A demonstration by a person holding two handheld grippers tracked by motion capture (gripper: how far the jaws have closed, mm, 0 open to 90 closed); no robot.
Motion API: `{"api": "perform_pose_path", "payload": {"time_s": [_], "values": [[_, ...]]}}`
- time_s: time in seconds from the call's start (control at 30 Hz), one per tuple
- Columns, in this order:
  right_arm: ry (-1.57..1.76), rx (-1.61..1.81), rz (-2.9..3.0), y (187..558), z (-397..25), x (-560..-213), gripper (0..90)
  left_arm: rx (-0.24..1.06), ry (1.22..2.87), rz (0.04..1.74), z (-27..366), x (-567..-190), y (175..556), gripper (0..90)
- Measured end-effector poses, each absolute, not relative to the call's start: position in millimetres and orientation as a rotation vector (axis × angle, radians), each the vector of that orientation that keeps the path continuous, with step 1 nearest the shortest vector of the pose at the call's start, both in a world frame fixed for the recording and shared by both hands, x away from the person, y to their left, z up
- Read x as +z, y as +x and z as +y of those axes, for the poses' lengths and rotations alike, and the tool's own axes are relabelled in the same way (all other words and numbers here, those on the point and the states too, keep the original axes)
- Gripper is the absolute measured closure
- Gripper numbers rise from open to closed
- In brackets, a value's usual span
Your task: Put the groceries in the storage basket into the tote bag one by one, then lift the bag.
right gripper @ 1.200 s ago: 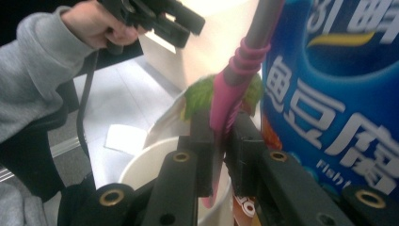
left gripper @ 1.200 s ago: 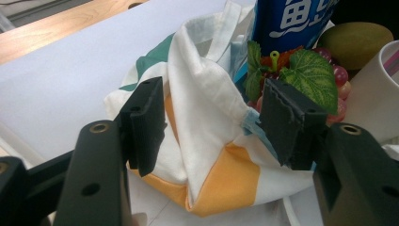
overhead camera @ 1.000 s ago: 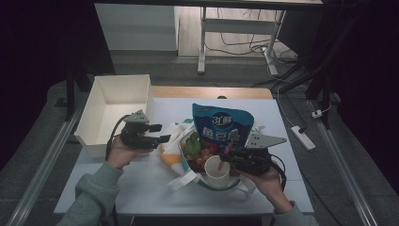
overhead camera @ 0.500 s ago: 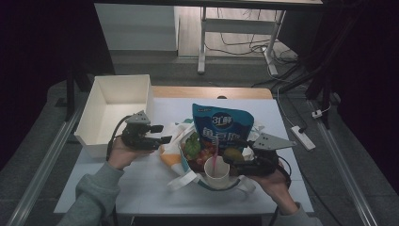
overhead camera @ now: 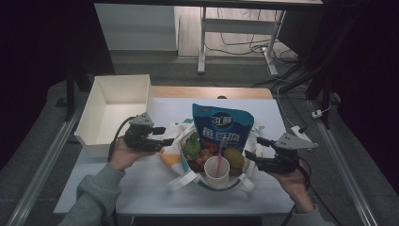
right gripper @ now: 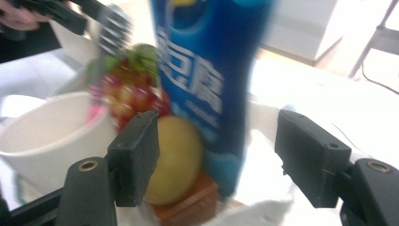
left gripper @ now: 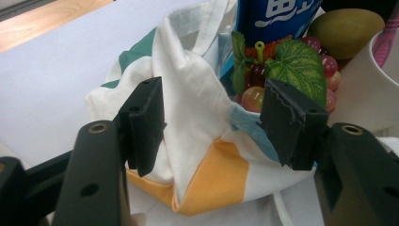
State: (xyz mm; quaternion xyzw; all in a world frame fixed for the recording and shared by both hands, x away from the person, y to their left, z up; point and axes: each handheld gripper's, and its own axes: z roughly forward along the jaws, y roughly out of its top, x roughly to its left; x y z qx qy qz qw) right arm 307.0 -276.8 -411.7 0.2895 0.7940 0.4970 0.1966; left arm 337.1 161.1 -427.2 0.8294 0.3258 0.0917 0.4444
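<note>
the cloth bag (overhead camera: 188, 162) sits at the middle of the table (overhead camera: 141, 188), packed with a blue snack pouch (overhead camera: 221, 127), grapes (overhead camera: 200, 153), a kiwi (overhead camera: 234, 157) and a white cup (overhead camera: 217, 168). the left gripper (overhead camera: 164, 136) is spread wide around the bag's left rim, and the right gripper (overhead camera: 251, 153) hangs wide at its right side. i'd close the left on the rim fabric alone, clear of the grapes, before the right reaches in.

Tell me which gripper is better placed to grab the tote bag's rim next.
Left. The left gripper is open with the tote bag rim's folded cloth between its jaws. The right gripper is also open but faces the blue packet and kiwi.
</note>
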Motion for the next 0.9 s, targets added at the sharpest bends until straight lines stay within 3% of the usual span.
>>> {"api": "perform_pose_path", "payload": {"time_s": [0.9], "values": [[0.883, 1.340, 2.204, 321, -297, -426, 31.5, 0.203, 2.087, 0.843, 140, -431, 343, 37.7]]}}
